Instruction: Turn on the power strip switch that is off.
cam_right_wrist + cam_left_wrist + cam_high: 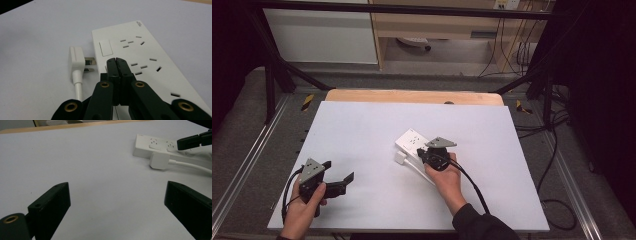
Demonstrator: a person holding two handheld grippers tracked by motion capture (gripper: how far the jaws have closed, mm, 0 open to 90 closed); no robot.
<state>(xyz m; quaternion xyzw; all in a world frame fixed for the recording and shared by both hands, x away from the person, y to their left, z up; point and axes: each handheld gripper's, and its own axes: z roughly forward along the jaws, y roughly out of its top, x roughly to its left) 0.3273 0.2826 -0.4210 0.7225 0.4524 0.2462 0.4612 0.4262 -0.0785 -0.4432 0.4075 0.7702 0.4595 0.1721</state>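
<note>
Right gripper [428,152]: black two-jaw tool with a grey three-cornered plate on top, held in the person's right hand [446,176] near the middle of the surface. Jaws pressed together, nothing between them; in the right gripper view the joined tips [116,62] rest on or just above the face of the power strip [140,57], beside a set of socket slots. Contact cannot be told for certain.

Left gripper [339,181]: same make, held in the left hand [304,202] near the front left corner of the surface. Jaws spread wide, holding and touching nothing; the left gripper view shows bare sheet between them.

Power strip: white, smooth plastic, flat oblong with rounded edges, several groups of slots and one rectangular rocker switch [106,48]. It lies slightly right of the surface's centre, set at a slant to its edges. Its near end is covered by the right gripper and hand.

Plug [76,58]: white, flat-bodied, metal prongs pointing at the strip's side, lying just beside it on the sheet. Its white cord [78,87] runs under the gripper and is cut off.

Surface [362,130]: matt white sheet over a wooden tabletop, whose far edge [412,96] shows.
</note>
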